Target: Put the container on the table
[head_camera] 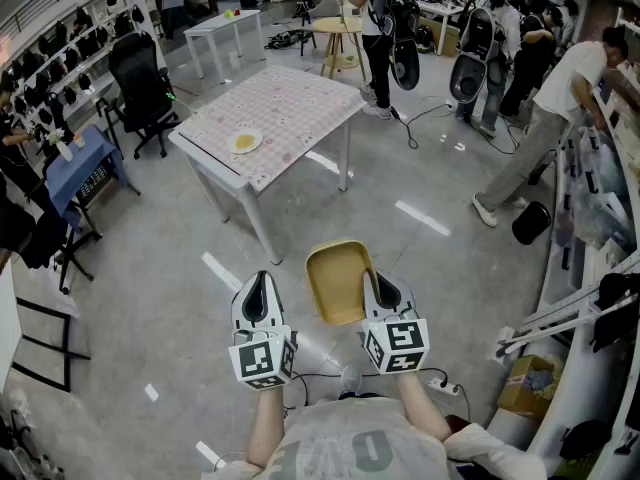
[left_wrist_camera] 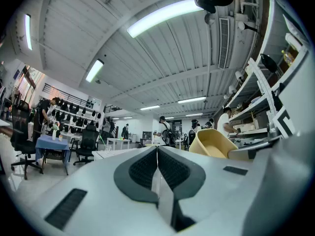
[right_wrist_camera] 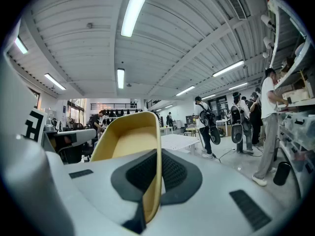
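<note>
A yellow container (head_camera: 338, 280), seemingly light, stiff plastic, hangs over the floor (head_camera: 170, 288) short of the bench (head_camera: 300, 108) near corner. The right claw (head_camera: 385, 290) pinches its thin side wall; the left claw (head_camera: 258, 296) is closed and empty.

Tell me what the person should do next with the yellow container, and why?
Probably carry it forward toward the table with the right tool shut. That tool pinches the container by its rim, up in the air, and the table with a plate stands some way ahead across the floor, so it likely cannot be set down yet.
</note>
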A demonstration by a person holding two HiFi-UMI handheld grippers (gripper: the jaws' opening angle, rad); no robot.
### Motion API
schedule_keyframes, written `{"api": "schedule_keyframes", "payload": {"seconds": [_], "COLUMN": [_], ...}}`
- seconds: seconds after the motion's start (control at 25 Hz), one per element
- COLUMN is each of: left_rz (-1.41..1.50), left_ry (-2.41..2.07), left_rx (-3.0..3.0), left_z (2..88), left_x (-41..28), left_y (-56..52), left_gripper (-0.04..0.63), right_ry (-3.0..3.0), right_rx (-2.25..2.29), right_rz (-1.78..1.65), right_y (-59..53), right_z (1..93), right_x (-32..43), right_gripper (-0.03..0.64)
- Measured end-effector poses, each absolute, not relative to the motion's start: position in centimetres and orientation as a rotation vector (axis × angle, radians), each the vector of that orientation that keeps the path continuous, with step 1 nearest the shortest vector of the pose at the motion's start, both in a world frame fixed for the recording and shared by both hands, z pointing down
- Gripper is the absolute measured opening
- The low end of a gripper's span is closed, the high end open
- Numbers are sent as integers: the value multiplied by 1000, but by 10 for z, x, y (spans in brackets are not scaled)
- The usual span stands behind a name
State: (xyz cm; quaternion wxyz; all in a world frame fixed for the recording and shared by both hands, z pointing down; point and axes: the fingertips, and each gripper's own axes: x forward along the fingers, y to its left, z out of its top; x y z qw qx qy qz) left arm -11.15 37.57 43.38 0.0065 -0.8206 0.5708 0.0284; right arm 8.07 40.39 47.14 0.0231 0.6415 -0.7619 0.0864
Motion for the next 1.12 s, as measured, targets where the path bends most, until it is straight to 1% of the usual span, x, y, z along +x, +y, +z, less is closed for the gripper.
{"api": "schedule_keyframes", "payload": {"seconds": [0.44,0.84,1.12], "left_rz": [84,55,98], "left_ry": [1759,1797,1787], "left_rx": [-2556,-2535,-2517], "left_z": [434,442,442], "left_x": [-83,-81,-74], "left_y": [341,322,285], "left_gripper": [29,29,29], "right_ry": [-2392,-2375,-2418], "right_rx": [1989,1984,1956], "right_rz": [301,429,409], "right_y": [372,352,313], "right_z": [479,500,500], "right_x": [103,113,117], "right_gripper": [32,34,34]}}
